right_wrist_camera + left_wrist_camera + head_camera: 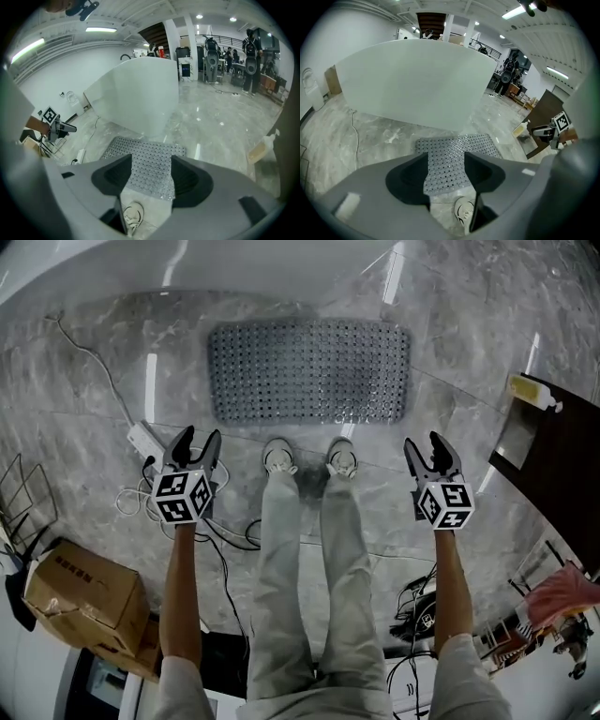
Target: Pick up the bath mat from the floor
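A grey bath mat (309,371) full of small holes lies flat on the marble floor, in front of the white bathtub (187,268). My left gripper (198,442) hovers near the mat's near left corner, jaws open and empty. My right gripper (427,448) hangs open near the mat's near right corner, also empty. In the left gripper view the mat (454,157) shows between the jaws, well below them. The right gripper view frames the mat (147,164) the same way. Neither gripper touches it.
The person's two shoes (309,457) stand just short of the mat's near edge. A power strip (142,437) with cables lies at the left, a cardboard box (84,596) lower left. A soap bottle (534,392) rests on a dark cabinet (553,460) at the right.
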The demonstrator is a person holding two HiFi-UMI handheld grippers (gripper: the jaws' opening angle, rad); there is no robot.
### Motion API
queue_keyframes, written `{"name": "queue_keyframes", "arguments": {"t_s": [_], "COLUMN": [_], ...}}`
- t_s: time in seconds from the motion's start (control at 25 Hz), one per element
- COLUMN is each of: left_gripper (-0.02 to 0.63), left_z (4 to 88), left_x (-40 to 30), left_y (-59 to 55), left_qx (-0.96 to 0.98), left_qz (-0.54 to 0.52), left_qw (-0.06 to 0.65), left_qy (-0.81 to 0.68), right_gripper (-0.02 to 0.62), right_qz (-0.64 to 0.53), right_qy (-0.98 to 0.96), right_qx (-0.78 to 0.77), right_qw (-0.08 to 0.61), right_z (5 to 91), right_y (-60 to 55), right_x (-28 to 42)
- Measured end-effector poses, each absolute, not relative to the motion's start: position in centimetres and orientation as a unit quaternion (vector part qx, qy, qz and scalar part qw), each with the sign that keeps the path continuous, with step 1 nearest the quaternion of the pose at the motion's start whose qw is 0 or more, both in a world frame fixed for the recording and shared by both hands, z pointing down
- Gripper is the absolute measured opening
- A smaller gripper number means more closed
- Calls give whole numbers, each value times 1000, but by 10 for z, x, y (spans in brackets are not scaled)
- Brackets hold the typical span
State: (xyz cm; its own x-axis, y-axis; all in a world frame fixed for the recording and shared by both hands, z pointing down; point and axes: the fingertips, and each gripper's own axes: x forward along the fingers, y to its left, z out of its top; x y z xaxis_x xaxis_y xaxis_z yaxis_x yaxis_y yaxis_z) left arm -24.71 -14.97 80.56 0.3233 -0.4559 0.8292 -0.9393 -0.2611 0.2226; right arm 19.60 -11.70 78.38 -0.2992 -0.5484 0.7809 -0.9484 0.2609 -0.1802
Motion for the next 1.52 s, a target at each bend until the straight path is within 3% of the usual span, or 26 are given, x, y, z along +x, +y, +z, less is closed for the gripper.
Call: {"name": "queue_keyframes", "arguments": {"t_s": [1.52], "left_gripper": [290], "left_z": [1108], "left_x": [-319], "left_y": [-183], "left_qx": [670], "left_qz": [354], "left_qw": [386], "left_qy": [-526], "right_gripper": [247], "right_qz": [391], "right_qy": [-657], "right_qx": [538], "right_qw": [355], "right_z": [1109], "right_y": [-120], "right_x": [267]}}
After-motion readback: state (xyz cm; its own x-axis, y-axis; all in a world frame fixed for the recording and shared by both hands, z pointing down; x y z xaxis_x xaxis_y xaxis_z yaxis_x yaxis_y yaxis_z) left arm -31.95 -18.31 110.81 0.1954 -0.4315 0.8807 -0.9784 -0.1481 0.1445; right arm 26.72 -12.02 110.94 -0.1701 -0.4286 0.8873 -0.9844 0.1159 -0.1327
